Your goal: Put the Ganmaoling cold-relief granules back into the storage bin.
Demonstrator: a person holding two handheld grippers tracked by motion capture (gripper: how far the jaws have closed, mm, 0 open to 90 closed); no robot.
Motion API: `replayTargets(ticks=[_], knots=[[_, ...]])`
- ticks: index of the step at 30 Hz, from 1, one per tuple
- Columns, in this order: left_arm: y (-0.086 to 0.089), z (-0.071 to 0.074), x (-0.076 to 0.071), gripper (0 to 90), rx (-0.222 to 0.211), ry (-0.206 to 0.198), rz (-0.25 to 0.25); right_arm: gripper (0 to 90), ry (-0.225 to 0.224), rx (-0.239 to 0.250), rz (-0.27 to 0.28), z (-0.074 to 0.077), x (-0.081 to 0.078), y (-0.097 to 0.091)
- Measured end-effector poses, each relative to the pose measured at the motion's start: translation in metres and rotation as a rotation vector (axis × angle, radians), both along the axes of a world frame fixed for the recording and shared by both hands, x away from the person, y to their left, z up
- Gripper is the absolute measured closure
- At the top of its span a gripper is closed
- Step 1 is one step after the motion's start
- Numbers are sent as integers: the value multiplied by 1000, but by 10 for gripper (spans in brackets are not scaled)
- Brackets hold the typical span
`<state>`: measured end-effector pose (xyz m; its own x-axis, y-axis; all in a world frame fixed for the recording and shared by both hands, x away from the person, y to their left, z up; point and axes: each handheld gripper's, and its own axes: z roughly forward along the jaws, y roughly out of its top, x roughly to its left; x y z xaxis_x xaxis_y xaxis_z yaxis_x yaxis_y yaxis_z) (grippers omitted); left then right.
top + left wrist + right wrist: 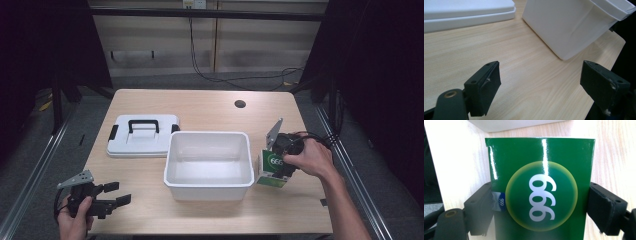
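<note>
A green box (pixel 271 170) with a round yellow-edged badge and white digits stands slightly tilted on the table, just right of the white bin (pixel 207 134). My right gripper (pixel 278 164) is shut on it. In the right gripper view the box (pixel 541 170) sits between the jaws, and both pads (pixel 482 205) press against its sides. My left gripper (pixel 118 194) is at the table's front left corner, open and holding nothing. In the left gripper view, bare wood lies between the spread jaws of the left gripper (pixel 540 71), and the bin wall (pixel 574 25) stands ahead.
A white lid (pixel 142 136) with a black handle and black clips lies flat left of the bin; its edge (pixel 461 12) shows in the left gripper view. A round cable hole (pixel 240 104) sits at the back of the wooden table (pixel 200 107). The bin holds nothing.
</note>
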<state>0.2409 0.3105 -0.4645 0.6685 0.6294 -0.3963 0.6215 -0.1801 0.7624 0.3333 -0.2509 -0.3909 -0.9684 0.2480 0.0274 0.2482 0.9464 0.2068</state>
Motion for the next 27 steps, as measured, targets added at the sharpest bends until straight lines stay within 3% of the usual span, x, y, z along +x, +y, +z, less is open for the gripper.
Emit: replayTargets(ticks=[3, 13, 18, 20, 27], knots=[[0, 0, 0, 166, -1, 1, 1, 164, 14, 19, -36, 5, -3, -6], [0, 0, 0, 166, -1, 2, 2, 164, -5, 55, -63, 19, -7, -15], [0, 0, 0, 166, -3, 1, 2, 163, -10, 71, -61, 27, -8, -18], [0, 0, 0, 166, -5, -1, 4, 163, -21, 100, -46, 30, -9, -20], [0, 0, 0, 166, -1, 0, 0, 163, -17, 112, -57, 36, -13, -24]])
